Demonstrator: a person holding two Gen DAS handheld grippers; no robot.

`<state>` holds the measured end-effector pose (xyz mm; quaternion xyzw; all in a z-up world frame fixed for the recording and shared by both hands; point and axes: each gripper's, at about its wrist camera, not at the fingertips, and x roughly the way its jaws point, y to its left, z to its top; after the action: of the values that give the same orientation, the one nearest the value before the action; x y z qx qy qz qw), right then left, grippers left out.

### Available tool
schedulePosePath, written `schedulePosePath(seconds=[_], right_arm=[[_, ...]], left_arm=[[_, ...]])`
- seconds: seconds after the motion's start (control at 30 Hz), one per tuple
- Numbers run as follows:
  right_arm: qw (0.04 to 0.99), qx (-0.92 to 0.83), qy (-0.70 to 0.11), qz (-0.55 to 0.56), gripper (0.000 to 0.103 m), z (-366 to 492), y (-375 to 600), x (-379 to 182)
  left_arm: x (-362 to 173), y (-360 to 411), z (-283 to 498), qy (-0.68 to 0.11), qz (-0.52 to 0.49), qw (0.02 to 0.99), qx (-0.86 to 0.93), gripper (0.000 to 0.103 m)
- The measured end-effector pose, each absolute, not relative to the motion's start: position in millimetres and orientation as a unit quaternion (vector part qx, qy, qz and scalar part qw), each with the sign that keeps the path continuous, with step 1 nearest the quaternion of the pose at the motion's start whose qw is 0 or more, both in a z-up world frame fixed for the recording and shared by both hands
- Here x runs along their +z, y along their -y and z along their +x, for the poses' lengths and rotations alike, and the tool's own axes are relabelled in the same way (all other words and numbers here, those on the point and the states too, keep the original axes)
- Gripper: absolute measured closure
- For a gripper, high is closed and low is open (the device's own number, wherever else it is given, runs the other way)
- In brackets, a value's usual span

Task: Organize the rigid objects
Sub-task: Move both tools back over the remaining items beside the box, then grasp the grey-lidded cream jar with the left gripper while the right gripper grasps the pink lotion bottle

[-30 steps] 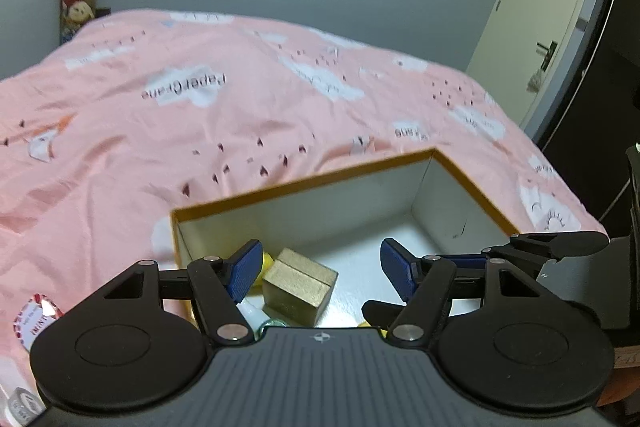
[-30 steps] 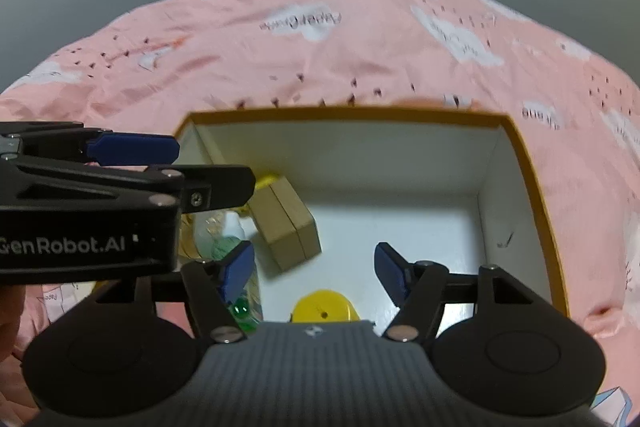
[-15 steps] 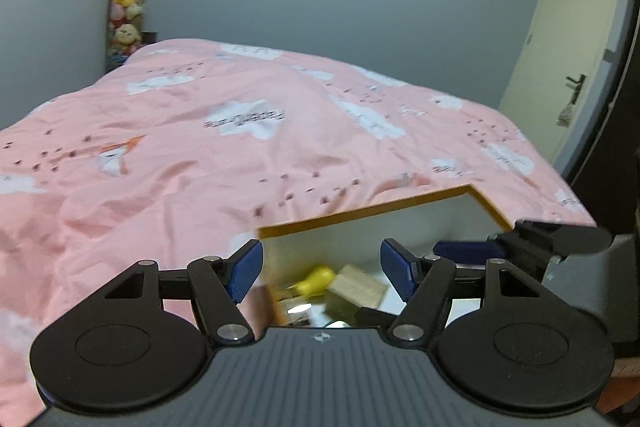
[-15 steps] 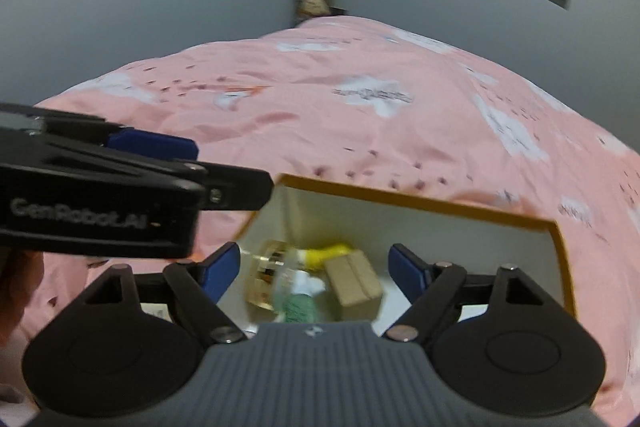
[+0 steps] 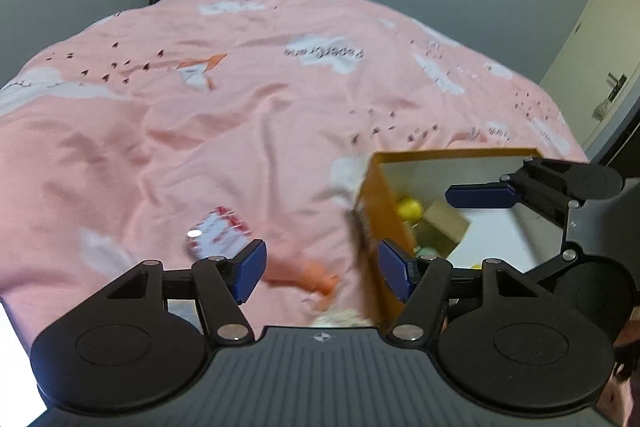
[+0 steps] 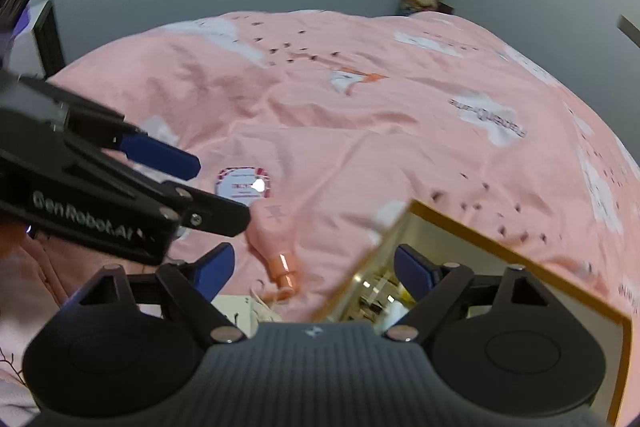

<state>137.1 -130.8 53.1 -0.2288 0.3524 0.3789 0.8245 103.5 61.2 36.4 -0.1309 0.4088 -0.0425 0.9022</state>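
Both grippers had swung off the box (image 5: 400,157), now at four o'clock. Left gripper (image 5: 322,269) had narrowed slightly yet hung released, empty; right gripper (image 6: 312,267) gaped, empty. One red-and-white tin (image 6: 244,183) lay on the bedspread (image 5: 240,107); only the right view showed one pink bottle (image 6: 272,239) clearly.

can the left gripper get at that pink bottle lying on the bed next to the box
Probably yes. The left gripper is open and empty, and the pink bottle lies in the open on the bedspread, outside the box, with nothing over it.
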Motion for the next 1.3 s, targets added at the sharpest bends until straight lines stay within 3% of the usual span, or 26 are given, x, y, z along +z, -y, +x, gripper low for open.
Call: schedulePosePath(seconds=[0.23,0.33,0.6,0.8,1.0,1.3], right_arm=[[0.788,0.406,-0.391,-0.247,0.053,151,90,37],[0.776,0.412,-0.411,-0.244,0.059,158,77,28],[0.747,0.406,-0.453,-0.267,0.06,177,54,-4],[0.729,0.416,-0.461,-0.286,0.06,184,44,-18],[0.719,0.417,-0.472,-0.294,0.06,196,39,-30],[0.706,0.418,-0.495,-0.287,0.059,214,27,-47]], left_arm=[[29,-105,111,-0.462,-0.069,0.882,-0.063,0.029],[22,-120,116,-0.489,-0.041,0.869,-0.063,0.029],[-15,-128,137,-0.594,-0.033,0.8,-0.081,0.032],[-36,-102,152,-0.625,0.087,0.76,-0.154,0.032],[-58,-89,160,-0.643,0.161,0.727,-0.182,0.041],[-79,-86,161,-0.649,0.167,0.716,-0.196,0.055]])
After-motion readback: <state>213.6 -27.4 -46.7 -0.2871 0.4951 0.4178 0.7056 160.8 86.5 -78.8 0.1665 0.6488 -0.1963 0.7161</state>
